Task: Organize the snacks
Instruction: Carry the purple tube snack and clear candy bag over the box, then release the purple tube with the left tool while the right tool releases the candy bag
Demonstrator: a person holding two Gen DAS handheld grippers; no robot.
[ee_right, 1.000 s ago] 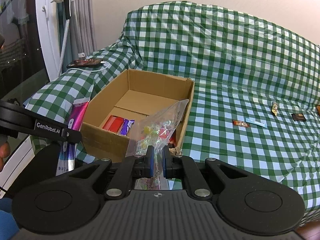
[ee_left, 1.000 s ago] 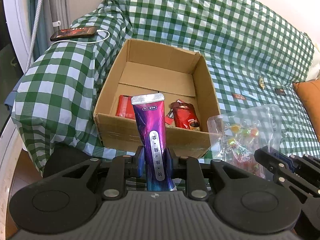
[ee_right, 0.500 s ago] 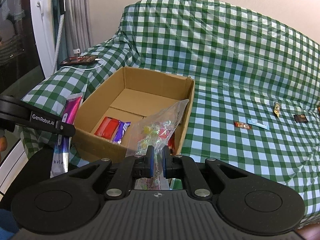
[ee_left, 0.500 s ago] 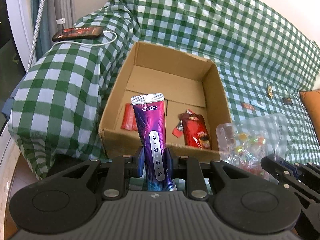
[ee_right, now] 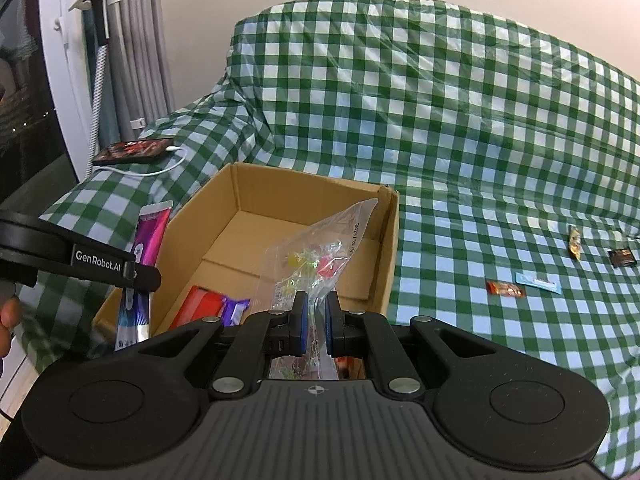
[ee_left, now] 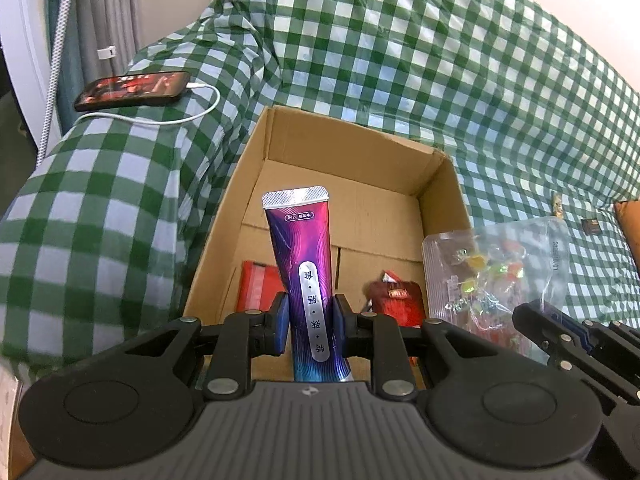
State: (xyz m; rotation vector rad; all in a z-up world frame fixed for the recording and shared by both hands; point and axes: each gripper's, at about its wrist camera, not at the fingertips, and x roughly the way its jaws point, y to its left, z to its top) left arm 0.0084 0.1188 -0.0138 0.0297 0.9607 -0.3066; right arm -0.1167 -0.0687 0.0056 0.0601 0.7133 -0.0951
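Note:
My left gripper (ee_left: 308, 320) is shut on a purple snack pouch (ee_left: 304, 264) and holds it upright over the near end of an open cardboard box (ee_left: 352, 152). My right gripper (ee_right: 314, 320) is shut on a clear bag of colourful candies (ee_right: 316, 252) over the box's (ee_right: 312, 184) near right part. The bag also shows in the left wrist view (ee_left: 496, 276). Inside the box lie a red packet (ee_left: 256, 292), a dark red pouch (ee_left: 396, 304) and a purple-white wrapper (ee_right: 234, 308).
The box sits on a sofa under a green checked cover (ee_right: 480, 140). Small snacks lie on the seat to the right: an orange bar (ee_right: 505, 289), a light blue stick (ee_right: 538, 282), a gold candy (ee_right: 575, 241), a dark square (ee_right: 621, 257). A phone (ee_left: 132, 90) charges on the armrest.
Both grippers have moved forward and over the box with their loads still held. The box now sits closer and lower in both views.

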